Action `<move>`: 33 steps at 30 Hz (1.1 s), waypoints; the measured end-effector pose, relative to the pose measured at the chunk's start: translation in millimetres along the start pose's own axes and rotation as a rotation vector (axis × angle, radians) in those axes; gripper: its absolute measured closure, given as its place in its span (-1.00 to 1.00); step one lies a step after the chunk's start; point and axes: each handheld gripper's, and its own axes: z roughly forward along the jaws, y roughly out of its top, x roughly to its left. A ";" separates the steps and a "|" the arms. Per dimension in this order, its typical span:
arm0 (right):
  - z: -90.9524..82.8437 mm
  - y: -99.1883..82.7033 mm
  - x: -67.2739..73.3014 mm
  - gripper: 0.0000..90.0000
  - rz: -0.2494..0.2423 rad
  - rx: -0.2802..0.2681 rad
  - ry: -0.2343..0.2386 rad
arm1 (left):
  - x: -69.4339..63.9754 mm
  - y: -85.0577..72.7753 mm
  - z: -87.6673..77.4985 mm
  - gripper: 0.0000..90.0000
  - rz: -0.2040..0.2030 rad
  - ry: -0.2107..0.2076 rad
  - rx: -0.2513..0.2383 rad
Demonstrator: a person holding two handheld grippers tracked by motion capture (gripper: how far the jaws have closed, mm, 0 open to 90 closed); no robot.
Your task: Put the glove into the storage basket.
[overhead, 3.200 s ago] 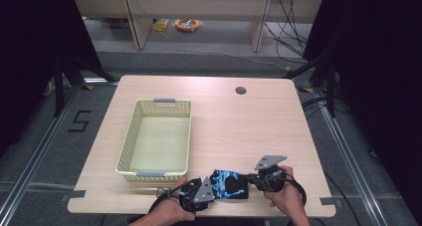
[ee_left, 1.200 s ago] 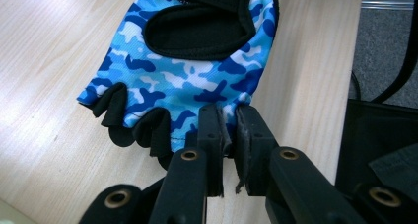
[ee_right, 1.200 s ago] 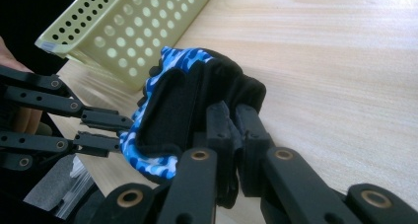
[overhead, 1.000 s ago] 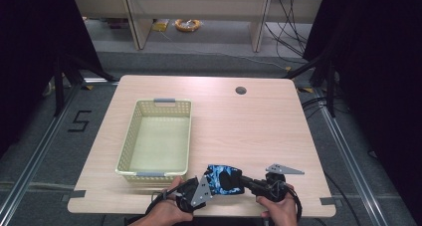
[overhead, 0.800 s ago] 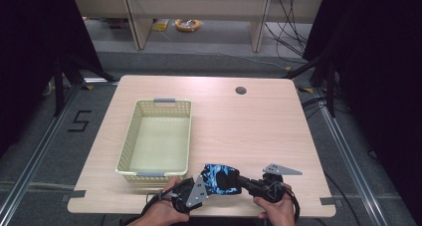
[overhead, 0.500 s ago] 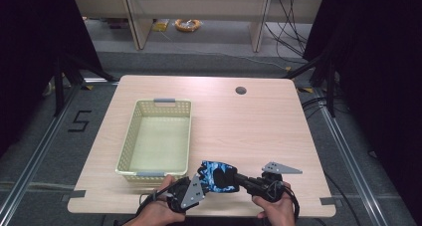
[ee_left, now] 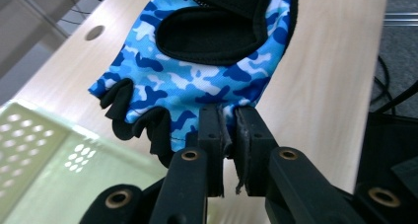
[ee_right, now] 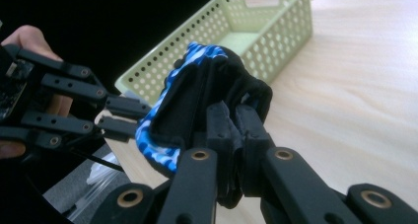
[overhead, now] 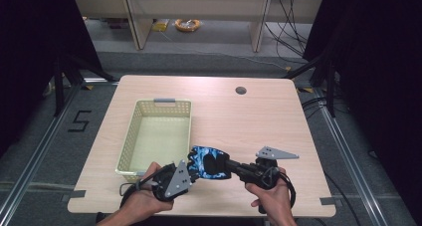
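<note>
Blue camo fingerless glove (overhead: 209, 162) is held between both grippers, off the counter (overhead: 259, 116), stretched across the gap from one set of jaws to the other.

Left gripper (ee_left: 227, 130): jaws pinched nearly together on the glove's edge, fabric sandwiched between the pads. From these jaws the glove fans up and away: black finger stubs to the left of the jaws, black palm patch straight ahead beyond them. Same grip seen in the high view, left gripper (overhead: 191, 172) with the glove just beyond its tips.

Right gripper (ee_right: 236, 113): jaws also clamped narrow, on a bunched black part of the glove (ee_right: 197, 91). Glove rises from the jaws and leans left of them, blue camo rim on its left side. The other gripper's jaws come in from the left of that view and meet the glove on that far side. In the high view the right gripper (overhead: 233, 167) has the glove directly ahead of its tips.

Pale green perforated basket (overhead: 134, 136) sits left of the glove in the high view; its near right corner is close beside the left jaws. In the left gripper view the basket (ee_left: 44, 150) is down-left of the jaws; in the right gripper view the basket (ee_right: 276, 31) is beyond the jaws, behind the glove.

Hands: left hand (overhead: 142, 201), right hand (overhead: 271, 201), both at the near counter edge.
</note>
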 end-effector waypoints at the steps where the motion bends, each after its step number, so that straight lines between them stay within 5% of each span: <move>1: 2.9 4.4 3.0 0.93 0.011 0.001 0.006 | 3.0 -1.2 -2.4 0.81 -0.013 0.012 -0.011; 16: 61.7 56.9 24.9 0.93 -0.072 0.053 0.059 | 42.9 -28.5 -34.3 0.81 -0.064 0.100 0.025; 33: 139.3 69.8 34.7 0.93 0.001 0.141 0.093 | 86.8 -79.2 -45.3 0.82 -0.181 0.092 0.106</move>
